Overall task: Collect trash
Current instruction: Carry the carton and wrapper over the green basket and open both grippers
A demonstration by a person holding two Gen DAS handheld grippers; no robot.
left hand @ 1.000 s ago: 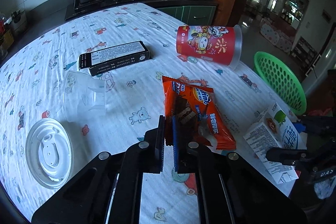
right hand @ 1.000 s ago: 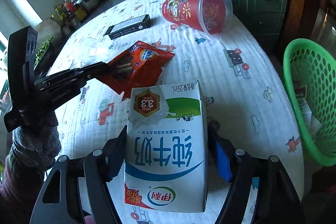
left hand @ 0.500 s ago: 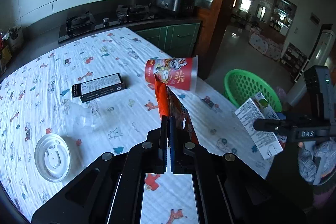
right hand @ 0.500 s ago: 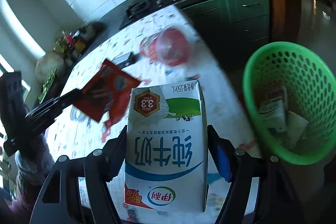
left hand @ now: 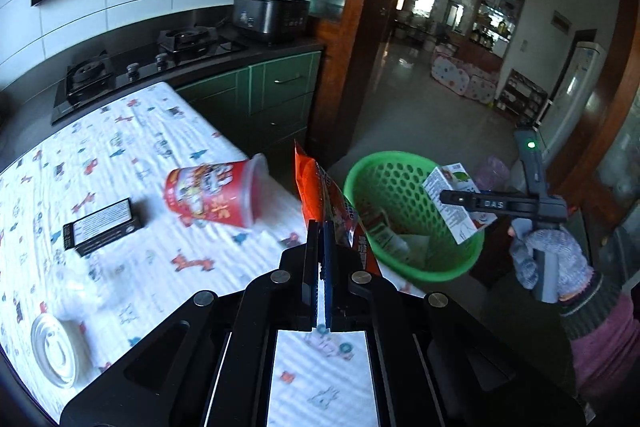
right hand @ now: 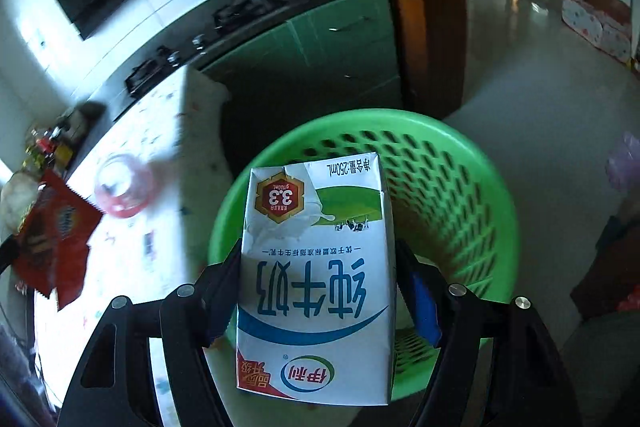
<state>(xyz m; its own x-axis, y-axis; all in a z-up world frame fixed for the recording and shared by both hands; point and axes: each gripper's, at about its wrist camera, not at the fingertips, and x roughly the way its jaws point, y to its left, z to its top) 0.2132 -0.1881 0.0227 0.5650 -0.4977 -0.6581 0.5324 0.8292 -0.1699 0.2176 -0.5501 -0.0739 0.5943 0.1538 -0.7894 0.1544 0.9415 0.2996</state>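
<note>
Milk carton (right hand: 316, 279) was clamped between the fingers of the right gripper (right hand: 318, 291), held right above the green basket (right hand: 472, 163), with its printed front facing the camera upside down. From the left wrist view the same carton (left hand: 452, 207) hung over the far rim of the basket (left hand: 360, 179), with the right gripper (left hand: 460, 201) pinching it and a gloved hand (left hand: 548, 259) on the handle.

Left gripper (left hand: 320, 255) was squeezed tight on an orange snack wrapper (left hand: 320, 191), which stuck up edge-on from between the fingers. It was up off the desk (left hand: 132, 143), near the edge closest to the basket. In the right wrist view that wrapper (right hand: 56, 235) showed up at the far left, a bit blurry.

Inside the basket there was already some stuff: a red and green package (left hand: 380, 227) and some pale paper or carton pieces (left hand: 416, 247) at the bottom. Couldn't really make out what exactly they were.

Left on the desk, which had a white cloth with little cartoon prints: a red plastic cup (left hand: 216, 195) lying on its side with the open end toward the desk edge, a black box (left hand: 104, 227) just beside it, and a white round lid (left hand: 54, 351) near the bottom left corner. Between the lid and the box there was something clear and blurry; I couldn't tell what it was.
</note>
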